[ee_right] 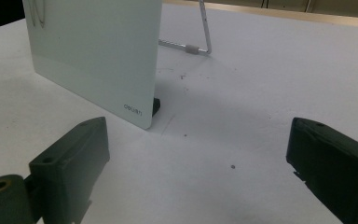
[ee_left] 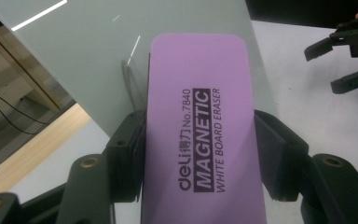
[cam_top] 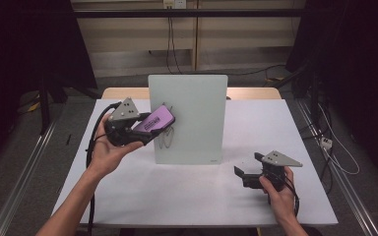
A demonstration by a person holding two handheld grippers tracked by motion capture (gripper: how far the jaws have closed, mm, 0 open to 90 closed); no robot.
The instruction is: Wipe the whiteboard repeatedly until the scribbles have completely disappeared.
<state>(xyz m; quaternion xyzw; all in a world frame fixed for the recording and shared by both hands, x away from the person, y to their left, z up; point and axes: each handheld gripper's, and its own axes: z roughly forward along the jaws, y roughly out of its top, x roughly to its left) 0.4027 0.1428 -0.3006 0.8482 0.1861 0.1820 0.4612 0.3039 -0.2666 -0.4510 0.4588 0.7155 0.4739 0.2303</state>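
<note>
Bearing black "MAGNETIC WHITE BOARD ERASER" print (No.7840), purple eraser (ee_left: 200, 130) looks rectangular.

- A table with a white top (cam_top: 295, 196) spreads across the middle of the high view; a few dark specks (ee_right: 232, 166) lie on it in the right gripper view.
- A wooden edge (cam_top: 123, 92) runs along the table's far side, toward 11 o'clock.
- A wall socket (cam_top: 173, 4) sits at 12 o'clock, and dark cables (cam_top: 170, 44) hang down from it.
- Black curtains stand at 10 o'clock (cam_top: 19, 44) and at 2 o'clock (cam_top: 354, 49).
- Metal rails lie on the grey floor (cam_top: 74, 132), one at 8 o'clock (cam_top: 24, 172) and one at 4 o'clock (cam_top: 344, 187).
- A small white plug block (cam_top: 326, 143) with thin cords lies on the floor at 3 o'clock.
</note>
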